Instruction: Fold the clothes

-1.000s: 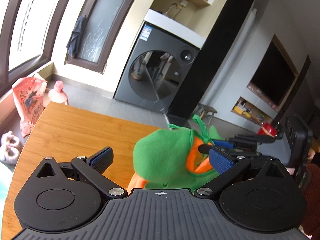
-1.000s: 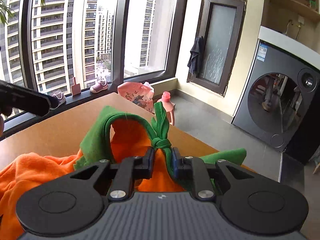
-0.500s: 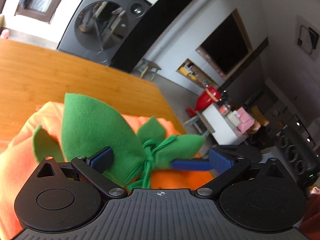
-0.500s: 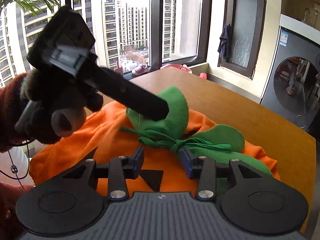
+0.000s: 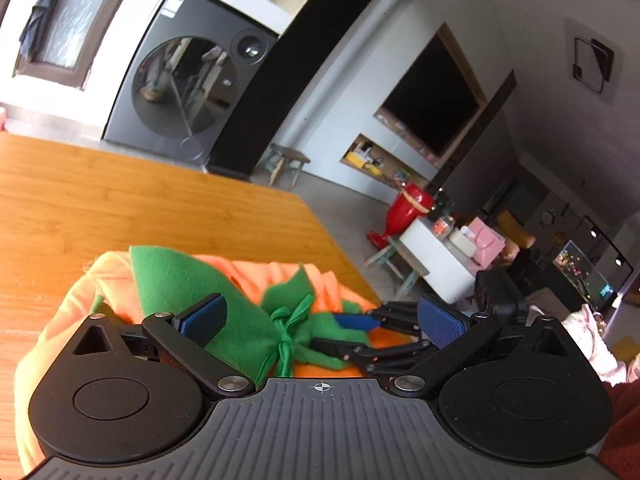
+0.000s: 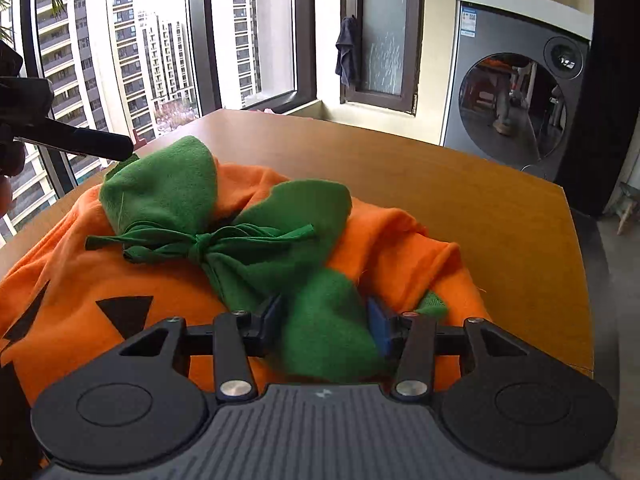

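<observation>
An orange pumpkin costume (image 6: 120,280) with black face patches, green leaf collar (image 6: 172,184) and a knotted green tie (image 6: 200,242) lies bunched on the wooden table (image 6: 480,216). It also shows in the left wrist view (image 5: 280,272). My left gripper (image 5: 320,316) is open and hovers over the green collar (image 5: 180,276) and tie knot (image 5: 286,328). My right gripper (image 6: 326,320) is open, with a green leaf between its blue pads, not pinched. The right gripper's fingers (image 5: 360,322) show in the left wrist view, and one left finger (image 6: 80,142) shows at the left of the right wrist view.
A washing machine (image 6: 516,100) stands beyond the table's far end. Large windows (image 6: 160,40) run along the left. The table's right edge (image 5: 320,224) drops to the floor, with a stool (image 5: 286,162), a red vase (image 5: 408,208) and a low white table (image 5: 440,256) beyond.
The right gripper has opened wider and let go of the tie. The garment now lies settled on the table. The left gripper has drawn back from over the costume.
</observation>
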Demonstrator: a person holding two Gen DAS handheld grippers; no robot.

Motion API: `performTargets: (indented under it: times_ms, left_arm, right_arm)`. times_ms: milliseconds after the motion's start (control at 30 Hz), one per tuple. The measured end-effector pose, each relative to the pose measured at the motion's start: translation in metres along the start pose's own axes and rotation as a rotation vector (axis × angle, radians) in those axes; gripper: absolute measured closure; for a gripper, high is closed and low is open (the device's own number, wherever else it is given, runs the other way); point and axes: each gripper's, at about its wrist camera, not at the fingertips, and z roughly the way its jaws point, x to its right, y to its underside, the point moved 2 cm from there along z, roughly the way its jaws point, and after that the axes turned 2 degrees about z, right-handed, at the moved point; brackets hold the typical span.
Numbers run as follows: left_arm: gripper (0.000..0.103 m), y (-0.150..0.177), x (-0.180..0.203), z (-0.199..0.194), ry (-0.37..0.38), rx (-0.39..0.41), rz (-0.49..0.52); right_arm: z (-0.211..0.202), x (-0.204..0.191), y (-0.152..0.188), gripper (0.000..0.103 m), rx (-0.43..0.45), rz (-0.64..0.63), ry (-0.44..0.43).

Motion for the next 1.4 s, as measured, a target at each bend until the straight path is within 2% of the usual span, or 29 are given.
performTargets:
  times_ms: [200, 300, 400, 500, 600, 700, 733, 800, 833, 933, 1033, 1167, 1267, 1400]
  left_arm:
    - [0.000, 0.018, -0.042, 0.044, -0.108, -0.142, -0.158]
    - [0.000, 0.021, -0.045, 0.046, -0.119, -0.127, -0.140]
    - [0.000, 0.018, -0.037, 0.040, -0.128, -0.103, -0.123]
    - [0.000, 0.019, -0.014, 0.020, -0.098, -0.025, -0.072]
    - [0.000, 0.026, 0.010, 0.004, 0.023, 0.019, -0.063]
    - [0.000, 0.045, 0.015, 0.016, 0.103, -0.090, -0.103]
    - [0.000, 0.053, 0.015, 0.023, 0.109, -0.135, -0.108]
    - [0.000, 0.070, 0.009, 0.038, 0.071, -0.228, -0.105]
    - [0.000, 0.076, 0.008, 0.042, 0.063, -0.245, -0.091]
    - [0.000, 0.079, 0.011, 0.047, 0.059, -0.254, -0.053]
    - [0.000, 0.081, 0.009, 0.050, 0.069, -0.250, -0.055]
    - [0.000, 0.085, 0.007, 0.050, 0.079, -0.235, -0.065]
    - [0.000, 0.088, 0.007, 0.048, 0.078, -0.220, -0.062]
    - [0.000, 0.088, 0.008, 0.047, 0.096, -0.204, -0.065]
  right_arm:
    - [-0.014, -0.003, -0.013, 0.058, 0.032, -0.009, -0.004]
    - [-0.030, 0.005, -0.022, 0.058, 0.094, 0.024, -0.010]
    - [-0.037, 0.014, -0.026, 0.058, 0.135, 0.076, -0.053]
    - [-0.021, 0.008, -0.014, 0.058, 0.090, 0.055, -0.037]
    - [-0.002, 0.000, 0.004, 0.057, 0.039, 0.021, 0.000]
    - [0.001, -0.004, 0.012, 0.056, 0.053, 0.018, 0.008]
    - [0.000, -0.003, 0.011, 0.056, 0.050, 0.028, 0.005]
    - [-0.002, 0.000, 0.006, 0.056, 0.032, 0.022, 0.002]
    - [-0.004, -0.001, 0.002, 0.056, 0.027, 0.008, 0.004]
    - [-0.019, 0.000, -0.024, 0.055, 0.083, -0.029, -0.012]
    - [-0.025, 0.001, -0.052, 0.049, 0.131, -0.053, -0.054]
    - [0.012, -0.001, -0.085, 0.046, 0.071, -0.039, -0.158]
    - [0.051, -0.006, -0.094, 0.044, -0.029, -0.016, -0.222]
    - [0.089, -0.017, -0.089, 0.044, -0.108, -0.082, -0.195]
